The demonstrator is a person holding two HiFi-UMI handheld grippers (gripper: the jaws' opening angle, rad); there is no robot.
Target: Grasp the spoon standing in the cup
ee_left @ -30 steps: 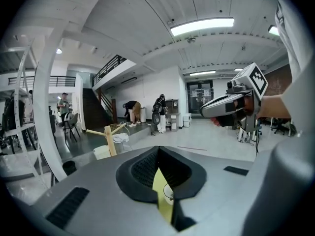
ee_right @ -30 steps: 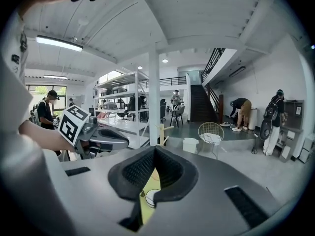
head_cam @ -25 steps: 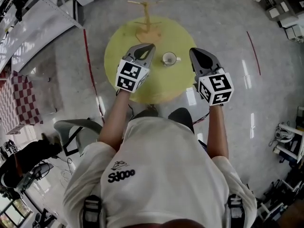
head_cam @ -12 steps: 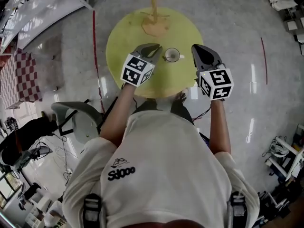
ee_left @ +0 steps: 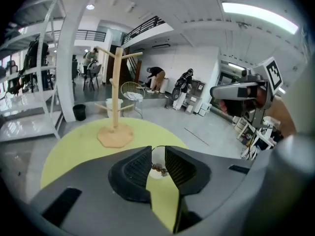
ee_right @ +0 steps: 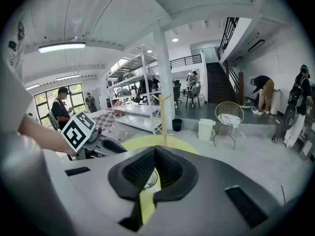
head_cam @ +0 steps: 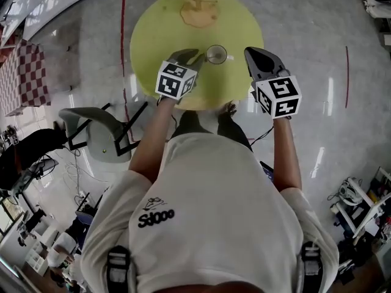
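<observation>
A small white cup [head_cam: 215, 54] stands on the round yellow table [head_cam: 153, 23]. In the left gripper view the cup [ee_left: 158, 160] shows through the gap between the jaws, with the brown end of the spoon [ee_left: 158, 169] at its rim. My left gripper [head_cam: 197, 58] hovers just left of the cup, and its jaws are opening; nothing sits between the pads [ee_left: 140, 168]. My right gripper [head_cam: 247, 51] is to the right of the cup, apart from it, its jaws [ee_right: 155, 149] shut and empty. Part of the cup's rim [ee_right: 150, 178] shows below them.
A wooden branch stand [head_cam: 197, 11] rises at the table's far side, also seen as a stand [ee_left: 114, 132] beyond the cup. A grey chair [head_cam: 98, 133] sits left of the table, a checkered cloth [head_cam: 27, 78] farther left. People stand in the hall behind.
My left gripper has moved in toward the cup and its jaws have parted. The right gripper has stayed at the cup's right side, still shut.
</observation>
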